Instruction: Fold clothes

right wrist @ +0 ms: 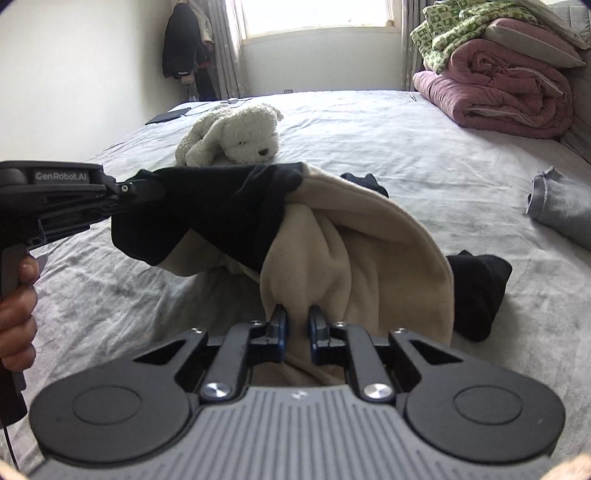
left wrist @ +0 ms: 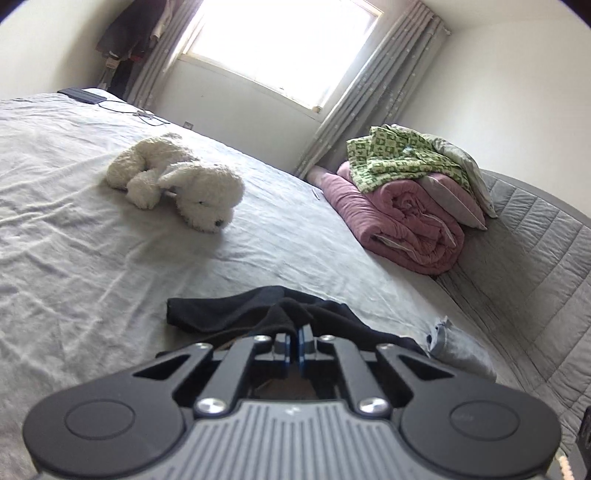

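Closest to the camera, the right gripper [right wrist: 297, 319] has its fingers clamped on a bunched fold of the garment's [right wrist: 354, 251] beige fleece lining, with only a narrow gap between them stuffed with cloth. The garment is black outside and cream inside, and it's lifted off the bed [right wrist: 369, 140] in a rumpled heap between the two grippers, with black parts trailing down onto the sheet at its right and behind it. Over on the left side, the left gripper [right wrist: 142, 186] comes in sideways, a hand [right wrist: 16, 314] around its handle, and its fingers are pressed together on the black edge of that same garment; in its own wrist view the blue pads [left wrist: 306, 338] sit nearly touching with black fabric pinched between them. A bit off to the right lies a grey cloth [right wrist: 561, 210] on the sheet, well apart from the garment. Just beyond the garment there's a white plush dog [right wrist: 236, 136] flopped on the bed. Further back, a rolled pink quilt [right wrist: 509, 96] with a green patterned blanket [right wrist: 443, 33] on top sits against the headboard, and a bright window [right wrist: 317, 14] is in the far wall.
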Action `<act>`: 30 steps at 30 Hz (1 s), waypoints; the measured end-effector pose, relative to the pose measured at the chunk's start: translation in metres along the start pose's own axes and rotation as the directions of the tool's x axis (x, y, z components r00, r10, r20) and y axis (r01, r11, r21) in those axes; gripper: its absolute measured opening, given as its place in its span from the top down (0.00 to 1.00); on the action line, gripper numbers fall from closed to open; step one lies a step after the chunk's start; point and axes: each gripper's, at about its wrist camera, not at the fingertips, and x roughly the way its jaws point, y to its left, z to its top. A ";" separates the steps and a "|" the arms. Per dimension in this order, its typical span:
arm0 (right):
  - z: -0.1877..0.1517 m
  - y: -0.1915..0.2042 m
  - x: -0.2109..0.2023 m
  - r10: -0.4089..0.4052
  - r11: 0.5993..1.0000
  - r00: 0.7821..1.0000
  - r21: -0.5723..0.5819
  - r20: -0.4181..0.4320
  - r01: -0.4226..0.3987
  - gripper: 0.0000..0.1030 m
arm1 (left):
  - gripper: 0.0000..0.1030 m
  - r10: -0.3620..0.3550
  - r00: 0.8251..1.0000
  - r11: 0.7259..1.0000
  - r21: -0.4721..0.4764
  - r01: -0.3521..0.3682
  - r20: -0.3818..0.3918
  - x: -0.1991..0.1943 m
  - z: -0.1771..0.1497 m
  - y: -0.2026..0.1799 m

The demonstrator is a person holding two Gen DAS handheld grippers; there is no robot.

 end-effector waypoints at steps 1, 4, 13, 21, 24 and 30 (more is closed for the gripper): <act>0.003 0.000 -0.006 0.012 1.000 1.000 -0.005 0.016 -0.012 0.87 | 0.96 0.007 1.000 1.000 -0.006 -0.007 0.008 -0.001 0.003 0.002; 0.012 -0.006 -0.021 0.026 1.000 0.997 0.004 0.073 -0.026 0.88 | 0.96 0.027 0.999 1.000 -0.016 -0.026 0.041 -0.006 0.012 0.007; 0.028 -0.030 -0.042 -0.025 0.998 0.985 0.065 0.170 0.014 0.89 | 0.96 0.033 0.992 0.999 -0.019 -0.031 0.118 -0.025 0.025 0.014; 0.017 -0.028 -0.020 -0.033 0.998 0.994 0.061 0.102 0.027 0.89 | 0.96 0.068 0.997 0.997 -0.029 -0.067 0.024 -0.007 0.010 0.024; 0.014 -0.026 -0.013 -0.036 0.998 0.996 0.048 0.084 0.032 0.89 | 0.95 0.071 0.997 0.997 -0.014 -0.071 -0.023 -0.002 0.003 0.024; 0.017 -0.036 -0.006 -0.037 0.997 0.997 0.066 0.071 0.032 0.89 | 0.65 0.070 0.992 0.997 0.042 -0.066 -0.107 -0.005 -0.013 0.010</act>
